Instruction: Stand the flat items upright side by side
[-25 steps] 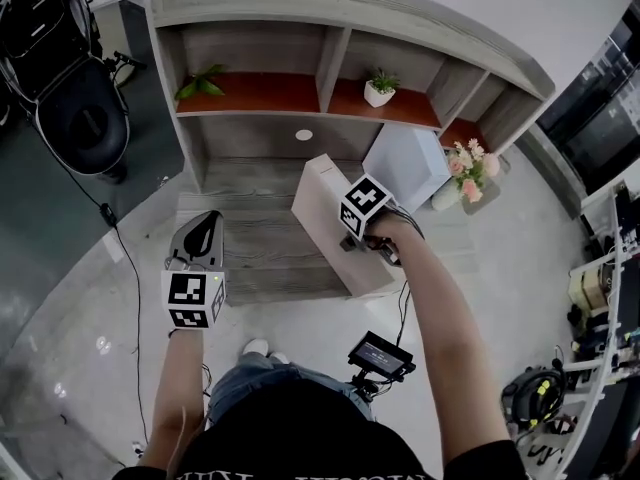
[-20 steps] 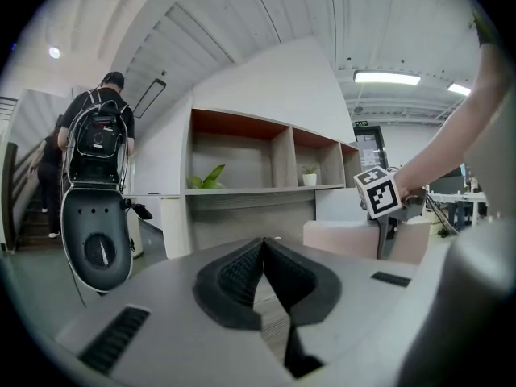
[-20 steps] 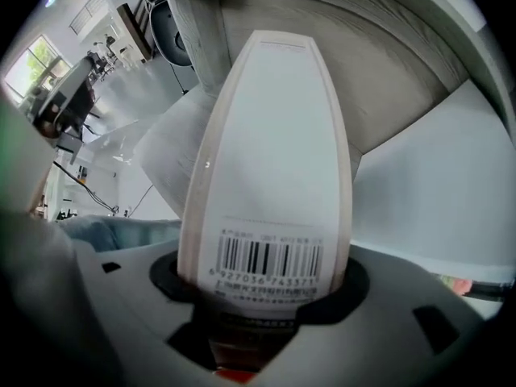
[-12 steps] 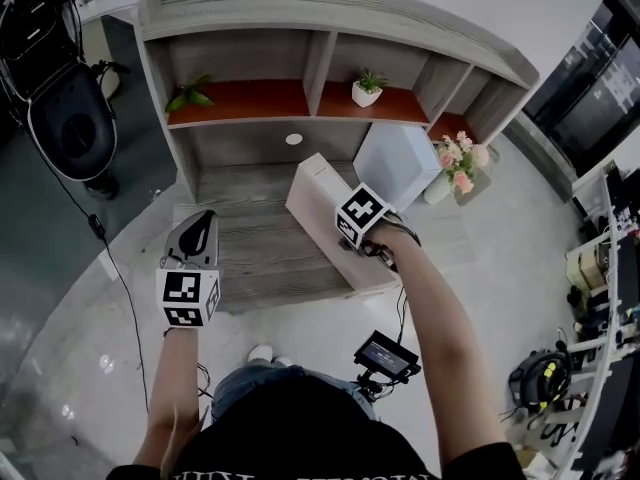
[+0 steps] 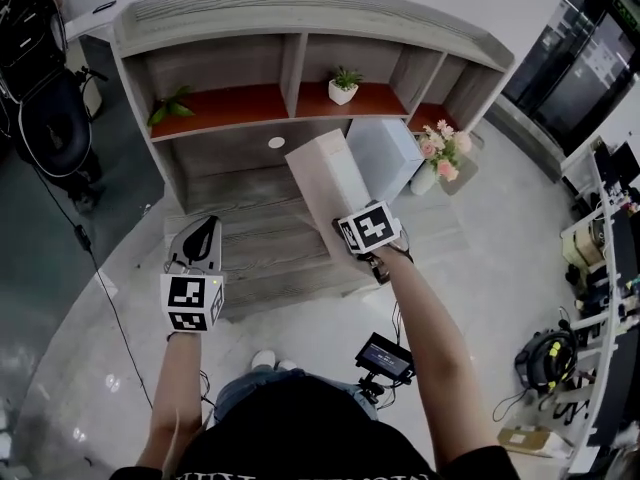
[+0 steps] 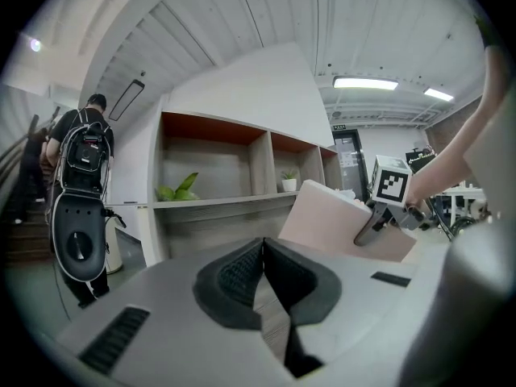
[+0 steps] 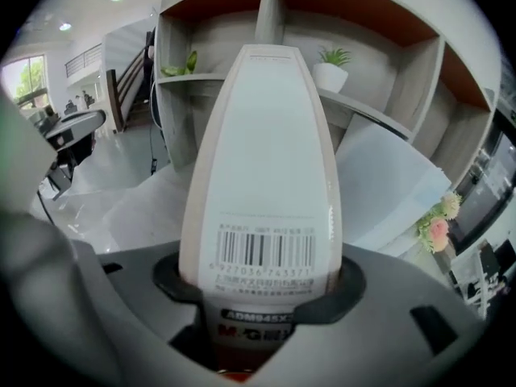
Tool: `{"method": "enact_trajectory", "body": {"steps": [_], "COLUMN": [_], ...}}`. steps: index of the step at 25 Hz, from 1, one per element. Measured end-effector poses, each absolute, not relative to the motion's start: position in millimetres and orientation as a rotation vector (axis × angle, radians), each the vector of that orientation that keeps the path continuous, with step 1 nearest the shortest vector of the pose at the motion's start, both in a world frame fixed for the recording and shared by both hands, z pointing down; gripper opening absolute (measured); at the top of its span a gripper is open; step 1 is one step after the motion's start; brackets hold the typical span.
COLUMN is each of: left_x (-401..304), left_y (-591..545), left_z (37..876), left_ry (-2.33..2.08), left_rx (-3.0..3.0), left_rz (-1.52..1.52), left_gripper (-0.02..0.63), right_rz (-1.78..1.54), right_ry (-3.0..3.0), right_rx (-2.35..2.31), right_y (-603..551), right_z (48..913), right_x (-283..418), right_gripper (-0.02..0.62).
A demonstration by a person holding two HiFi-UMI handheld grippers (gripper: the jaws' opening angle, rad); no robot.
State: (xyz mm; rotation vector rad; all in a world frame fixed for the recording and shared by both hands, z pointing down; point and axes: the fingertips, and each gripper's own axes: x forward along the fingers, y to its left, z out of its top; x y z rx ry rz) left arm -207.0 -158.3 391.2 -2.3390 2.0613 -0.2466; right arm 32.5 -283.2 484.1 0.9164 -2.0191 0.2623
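Right claw point(image 7: 262, 295) is clamped on the near short end of a pale beige flat file box with a barcode sticker on its narrow edge point(image 5: 322, 173). My jaws have just been closing in, and the pads press on both broad faces with the box between them. I hold the box edge-on and tilted, its far end higher and pointing at the grey wood-grain shelf unit point(image 5: 300, 13). It sits over the low plank deck point(image 5: 250, 238) in front of the open lower bay. Whether any corner touches the planks I cannot tell.

Second flat item: a white flat box point(image 5: 385, 156). It stands tilted in the lower bay, just to the right of the one I hold. Whether the two touch I cannot tell.

Left claw point(image 6: 262, 256) is empty, jaws brought together with the pads meeting. It points at the shelf from the left front of the deck, well apart from both boxes.

Upper row, on the reddish-brown shelf board point(image 5: 240, 103):
- Left bay: a green leafy sprig point(image 5: 170, 106).
- Middle bay: a small green plant in a white pot point(image 5: 343, 86).

Right end of the deck: pink flowers in a white vase point(image 5: 438, 156), near the white box.
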Motion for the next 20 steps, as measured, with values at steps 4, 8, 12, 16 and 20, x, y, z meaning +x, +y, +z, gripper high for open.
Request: {"method": "enact_trajectory", "body": {"steps": [4,8,12,16,20], "left_x": [-202,-198,-199,-197,-192], "left_y": [-160,-162,-164,-168,-171], "left_z": [395,399,403,405,408], "left_ry": [2.044,2.019,2.010,1.993,1.950], "left_rx": [-2.360,-2.375,-2.389,-2.410,-2.440], "left_rz": [-0.257,-0.277,-0.298,-0.303,-0.309], "left_gripper": [0.011,0.011,0.011,0.011,0.011], "right_rz": [0.245,0.250,0.370,0.365,0.431], "right_ry": [-2.104,-2.178,-2.199,-2.182,-2.157], "right_rx": [1.102,1.240,1.348,1.363,1.398], "right_y": [-290,-293,-297,-292,-286], "right_z": [480,486,491,496,507], "right_x": [38,46,56,59,64], "right_gripper": [0.288,0.290,0.299,0.304,0.304]}}
